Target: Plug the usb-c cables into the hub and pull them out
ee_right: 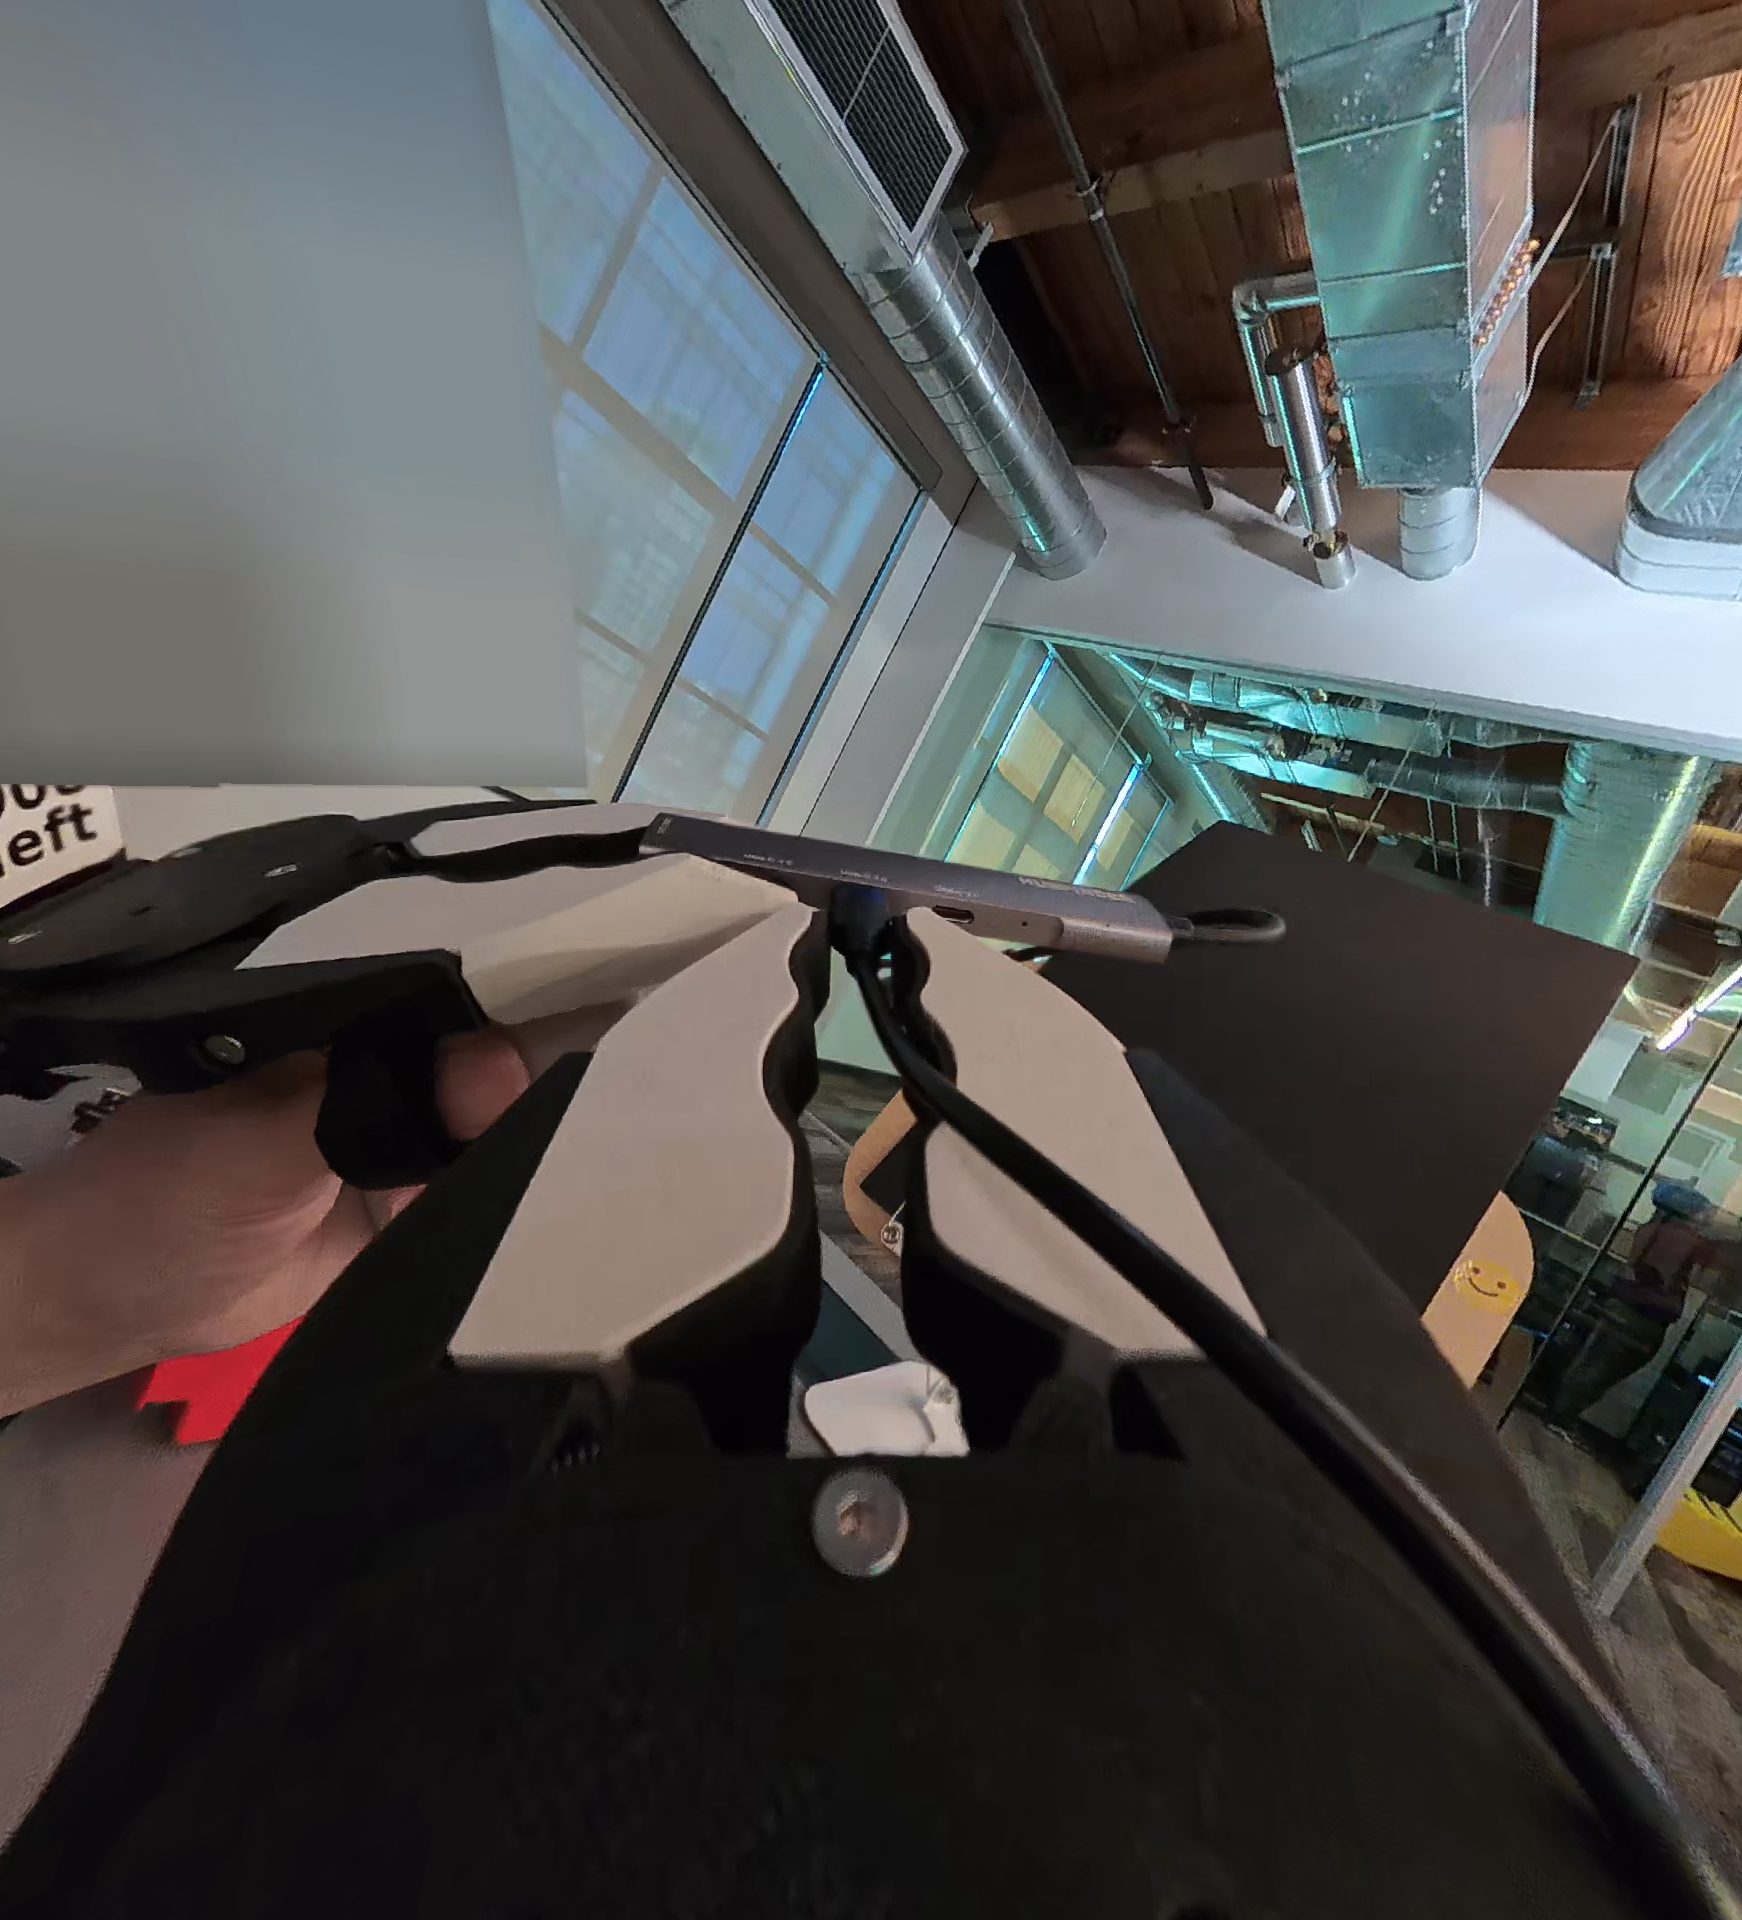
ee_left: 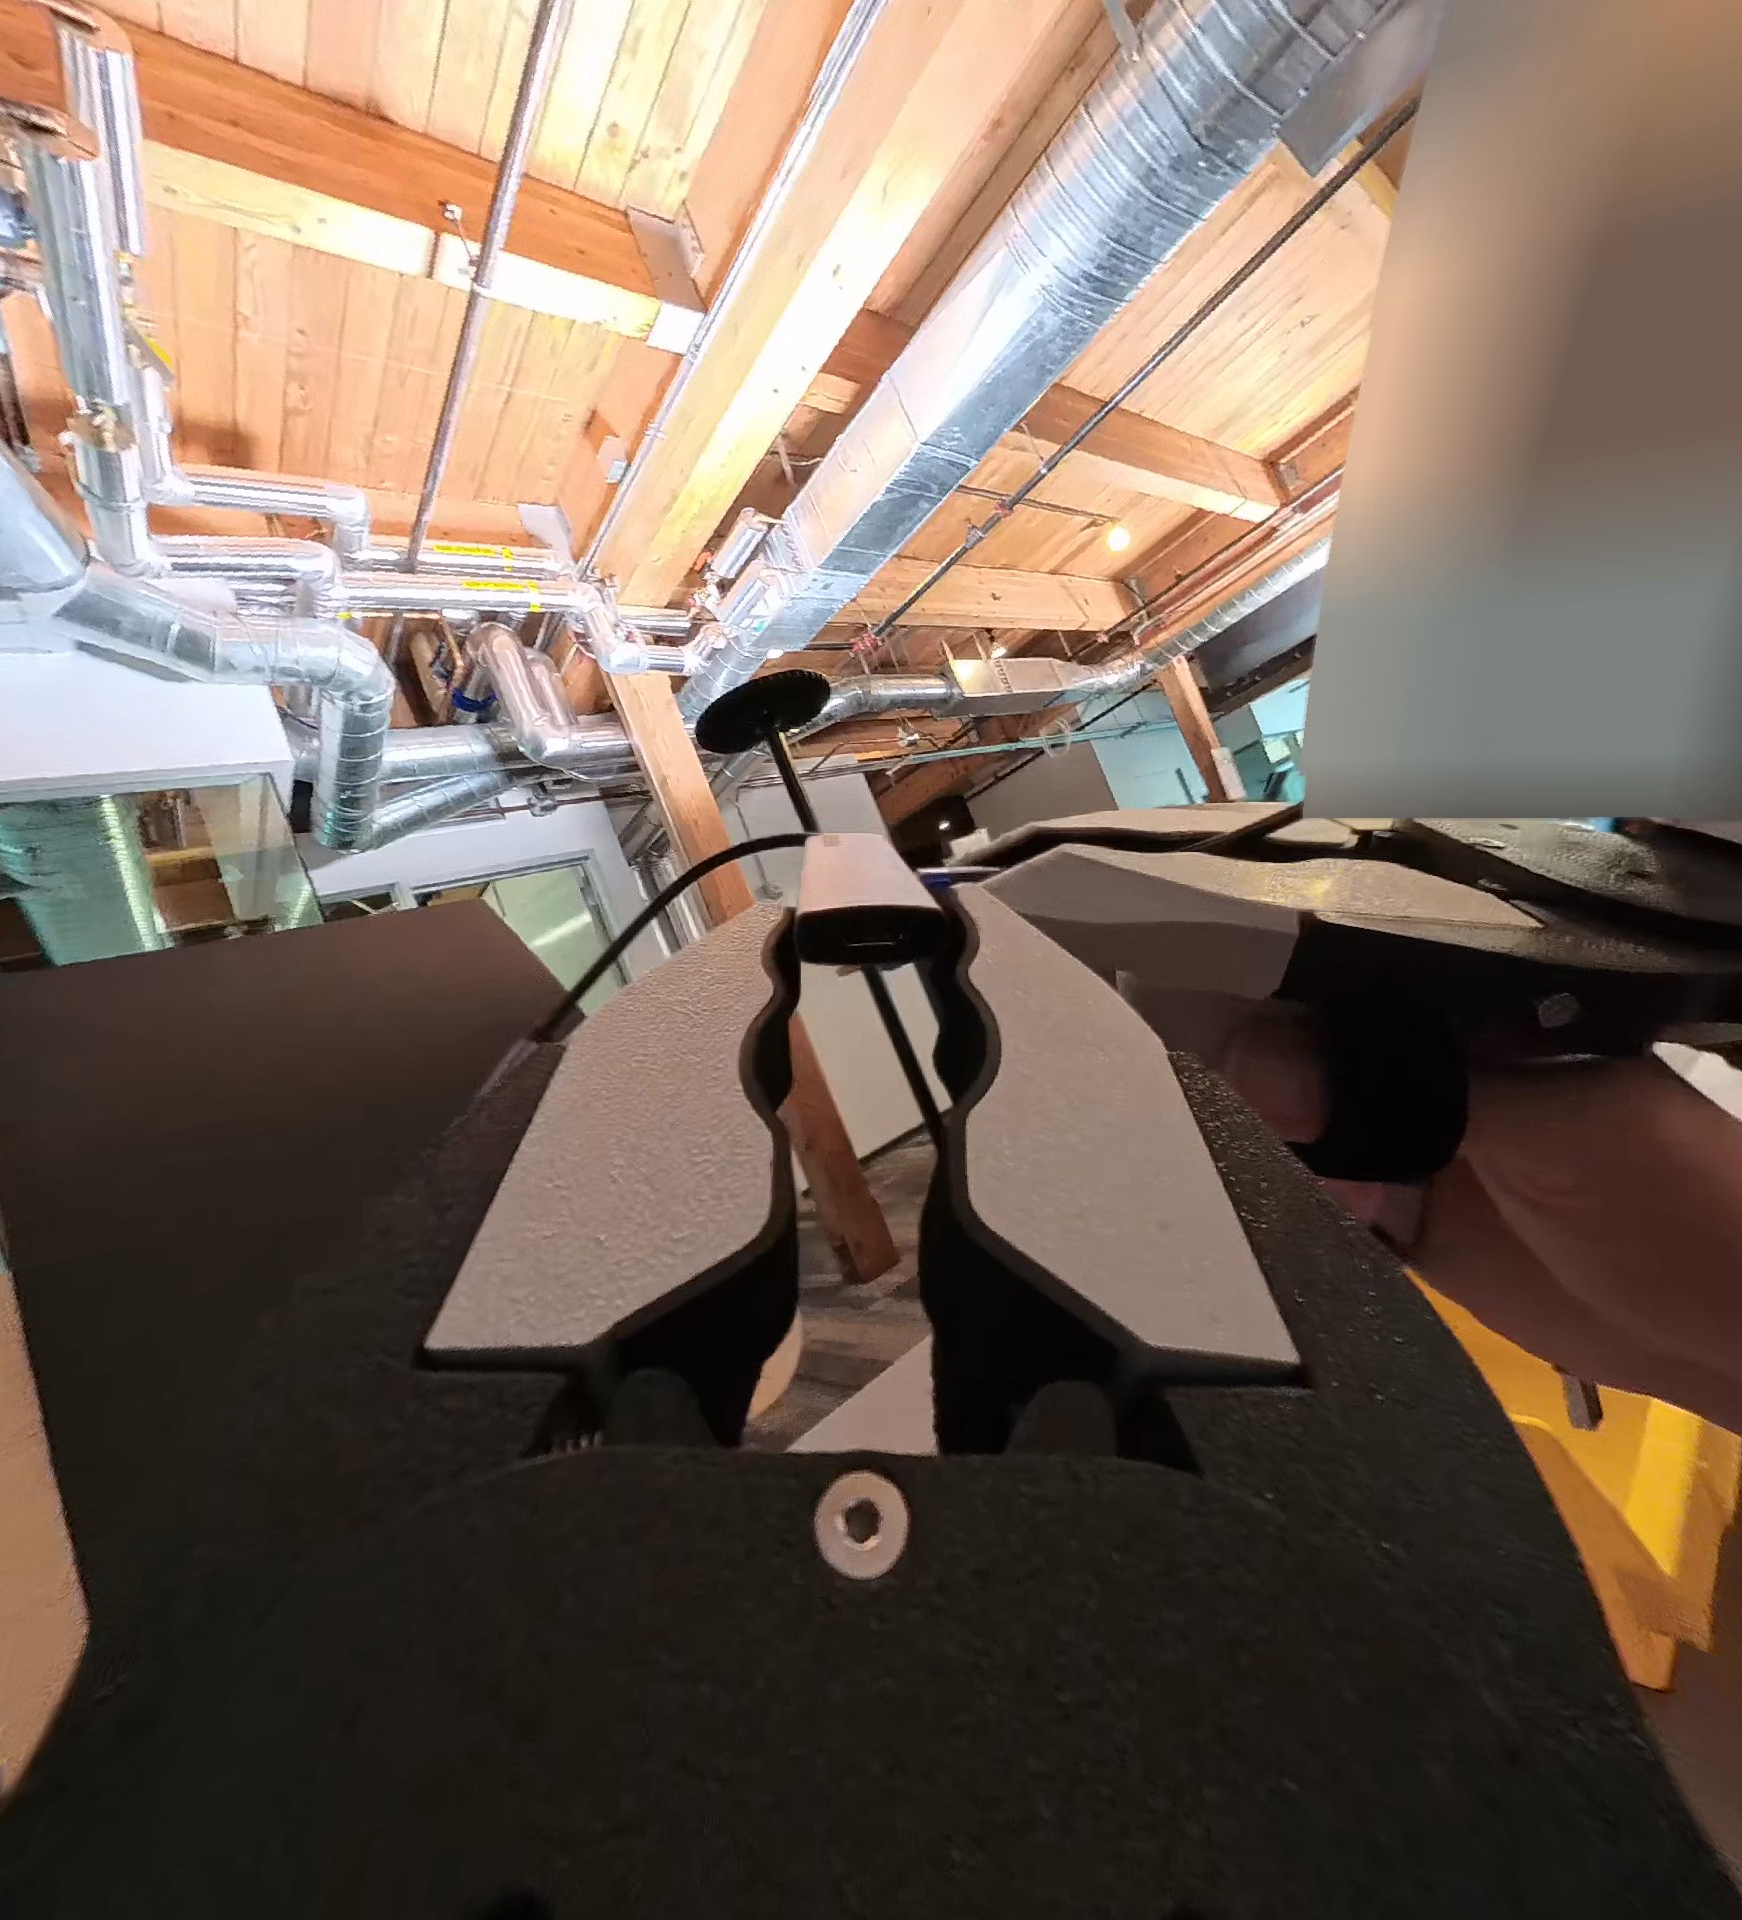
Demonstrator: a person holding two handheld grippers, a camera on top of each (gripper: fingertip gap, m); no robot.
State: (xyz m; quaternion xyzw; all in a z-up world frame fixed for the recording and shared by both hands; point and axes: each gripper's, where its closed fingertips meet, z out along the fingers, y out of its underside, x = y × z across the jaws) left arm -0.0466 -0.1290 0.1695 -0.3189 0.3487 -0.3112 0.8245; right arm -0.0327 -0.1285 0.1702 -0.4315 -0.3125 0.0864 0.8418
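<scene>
My left gripper [ee_left: 872,935] is shut on the end of a slim grey hub [ee_left: 867,904] and holds it up in the air; the hub's own thin black lead [ee_left: 659,925] curls off to the left. In the right wrist view the hub [ee_right: 950,883] lies sideways across the fingertips. My right gripper [ee_right: 862,935] is shut on the plug of a black cable [ee_right: 1054,1164], which sits in a port on the hub's side with a blue part showing. The cable trails back over the right finger. The right gripper [ee_left: 1158,904] reaches in from the right in the left wrist view.
A person's hand [ee_left: 1573,1226] holds the right gripper; another hand [ee_right: 171,1195] holds the left one. A black panel [ee_right: 1366,1039] stands behind the hub. Wooden ceiling beams, metal ducts [ee_left: 1002,332] and glass walls [ee_right: 1625,1143] fill the background. A yellow object [ee_left: 1594,1475] lies low right.
</scene>
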